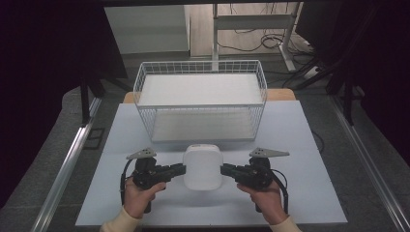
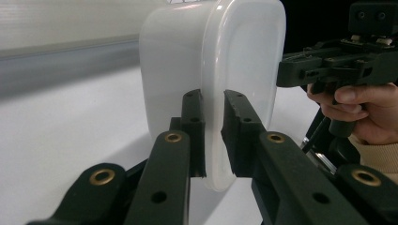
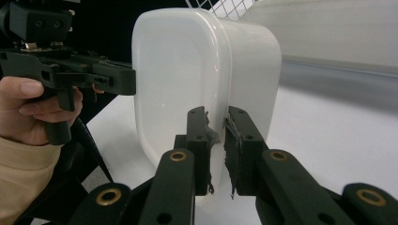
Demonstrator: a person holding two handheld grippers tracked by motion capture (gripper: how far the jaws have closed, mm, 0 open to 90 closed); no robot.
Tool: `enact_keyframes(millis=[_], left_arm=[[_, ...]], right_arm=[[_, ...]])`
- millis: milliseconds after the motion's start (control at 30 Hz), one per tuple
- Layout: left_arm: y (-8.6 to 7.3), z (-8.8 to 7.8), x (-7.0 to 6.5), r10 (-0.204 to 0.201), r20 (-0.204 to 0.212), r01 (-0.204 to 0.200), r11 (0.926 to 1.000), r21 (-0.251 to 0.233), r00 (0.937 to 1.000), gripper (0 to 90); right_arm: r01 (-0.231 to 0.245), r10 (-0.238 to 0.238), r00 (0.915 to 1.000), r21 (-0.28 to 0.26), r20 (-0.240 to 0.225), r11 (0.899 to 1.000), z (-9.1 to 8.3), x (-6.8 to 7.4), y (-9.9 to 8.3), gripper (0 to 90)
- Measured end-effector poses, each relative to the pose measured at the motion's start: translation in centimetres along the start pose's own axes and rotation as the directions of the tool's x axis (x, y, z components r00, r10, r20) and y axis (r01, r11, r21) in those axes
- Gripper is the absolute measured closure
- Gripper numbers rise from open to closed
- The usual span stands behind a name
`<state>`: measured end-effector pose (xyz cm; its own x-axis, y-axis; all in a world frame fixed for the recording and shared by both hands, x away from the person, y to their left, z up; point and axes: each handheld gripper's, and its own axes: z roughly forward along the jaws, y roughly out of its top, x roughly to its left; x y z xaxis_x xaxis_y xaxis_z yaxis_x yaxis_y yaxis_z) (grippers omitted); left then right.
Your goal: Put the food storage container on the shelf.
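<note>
**Two-sided lift of the white container**

Near my edge of the table, the white container sits between my two tools, with the wire basket just beyond it. My left gripper has its jaws pinched onto the container's rim on one side; the left gripper view shows the pads pressed against the thin lip, with no slack on either face. My right gripper is clamped the same way on the opposite rim, pads tight on the lip, and the rubber there looks frayed.

I judge the step in hand to be raising the container and carrying it toward the basket. To do it well I should lift both hands together and at the same pace, so the container stays level and neither rim twists out of its pinch. The lip is narrow and smooth, so I would hold the squeeze steady, avoid pulling my hands apart, and clear the basket's near wall before moving forward. The worn right pads could slip first, so I would watch that side.
</note>
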<state>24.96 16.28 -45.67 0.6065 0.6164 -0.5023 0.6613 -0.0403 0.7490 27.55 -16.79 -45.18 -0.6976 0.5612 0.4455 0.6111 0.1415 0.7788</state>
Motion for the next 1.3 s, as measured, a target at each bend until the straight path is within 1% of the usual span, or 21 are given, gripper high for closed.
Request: enact_keyframes(millis=[167,367,533,567,600,633,800,933,967,1000,1067,1100,1133,1167,1200,1233,1267,1300], left_arm=[[0.5,-0.1,-0.2,0.012,-0.002,-0.012,0.9999,-0.003,0.9999,79.9],[1.5,-0.4,-0.1,0.038,-0.016,-0.038,0.9993,-0.007,0.9992,80.0],[2.7,-0.6,0.2,0.041,-0.013,-0.041,0.9989,-0.023,0.9991,80.1],[3.1,-0.6,0.3,0.046,-0.014,-0.047,0.9985,-0.029,0.9988,80.1],[3.1,-0.6,0.3,0.046,-0.014,-0.047,0.9985,-0.029,0.9988,80.1],[3.8,-0.8,0.4,0.049,-0.015,-0.049,0.998,-0.04,0.9987,80.1],[5.6,-1.4,0.1,0.066,-0.028,-0.068,0.9955,-0.065,0.9974,80.1],[7.0,-1.9,-0.3,0.087,-0.027,-0.089,0.9925,-0.084,0.9959,80.0],[7.3,-1.9,-0.3,0.092,-0.026,-0.093,0.9918,-0.087,0.9955,80.0],[7.3,-1.9,-0.3,0.092,-0.026,-0.093,0.9918,-0.087,0.9955,80.0],[8.4,-2.0,-0.5,0.1,-0.025,-0.102,0.9904,-0.093,0.9946,80.0],[8.8,-1.9,-0.5,0.095,-0.022,-0.097,0.9908,-0.094,0.9952,80.0],[8.8,-1.9,-0.5,0.095,-0.022,-0.097,0.9908,-0.094,0.9952,80.0],[9.6,-1.8,-0.3,0.097,-0.018,-0.098,0.9907,-0.094,0.9952,80.0],[9.6,-1.8,-0.3,0.097,-0.018,-0.098,0.9907,-0.094,0.9952,80.0],[10.3,-1.7,-0.3,0.097,-0.024,-0.099,0.9907,-0.094,0.995,80.0],[10.3,-1.7,-0.3,0.097,-0.024,-0.099,0.9907,-0.094,0.995,80.0],[11.0,-1.8,-0.2,0.1,-0.028,-0.102,0.9903,-0.094,0.9946,80.0]], right_arm=[[0.018,-0.018,0.9998,-0.003,0.003,1.0,-0.1,0.1,0.4,80.4],[0.034,-0.034,0.9994,-0.005,0.008,0.999,0.1,0.1,1.2,80.3],[0.04,-0.04,0.9992,-0.013,0.006,0.999,0.3,-0.1,2.5,80.3],[0.047,-0.047,0.9989,-0.016,0.007,0.999,0.3,-0.1,2.8,80.3],[0.055,-0.055,0.9985,-0.021,0.008,0.998,0.3,-0.1,3.3,80.3],[0.06,-0.06,0.9982,-0.024,0.007,0.998,0.4,-0.1,3.7,80.3],[0.082,-0.081,0.9967,-0.042,0.008,0.996,0.3,0.1,5.8,80.3],[0.1,-0.1,0.995,-0.06,0.01,0.993,-0.2,0.5,7.3,80.3],[0.104,-0.103,0.9946,-0.063,0.011,0.993,-0.3,0.6,7.6,80.3],[0.109,-0.109,0.994,-0.066,0.011,0.992,-0.4,0.6,8.0,80.3],[0.115,-0.114,0.9934,-0.07,0.012,0.991,-0.7,0.6,8.7,80.3],[0.118,-0.118,0.993,-0.072,0.011,0.99,-0.7,0.5,9.0,80.3],[0.118,-0.118,0.993,-0.072,0.011,0.99,-0.7,0.5,9.0,80.3],[0.117,-0.116,0.9932,-0.075,0.013,0.99,-0.8,0.3,9.8,80.4],[0.117,-0.116,0.9932,-0.075,0.013,0.99,-0.8,0.3,9.8,80.4],[0.117,-0.116,0.9931,-0.076,0.018,0.99,-0.8,0.2,10.5,80.4],[0.117,-0.115,0.9931,-0.078,0.02,0.99,-0.8,0.1,10.7,80.3],[0.113,-0.112,0.9935,-0.077,0.022,0.991,-0.8,0.1,11.0,80.3]])
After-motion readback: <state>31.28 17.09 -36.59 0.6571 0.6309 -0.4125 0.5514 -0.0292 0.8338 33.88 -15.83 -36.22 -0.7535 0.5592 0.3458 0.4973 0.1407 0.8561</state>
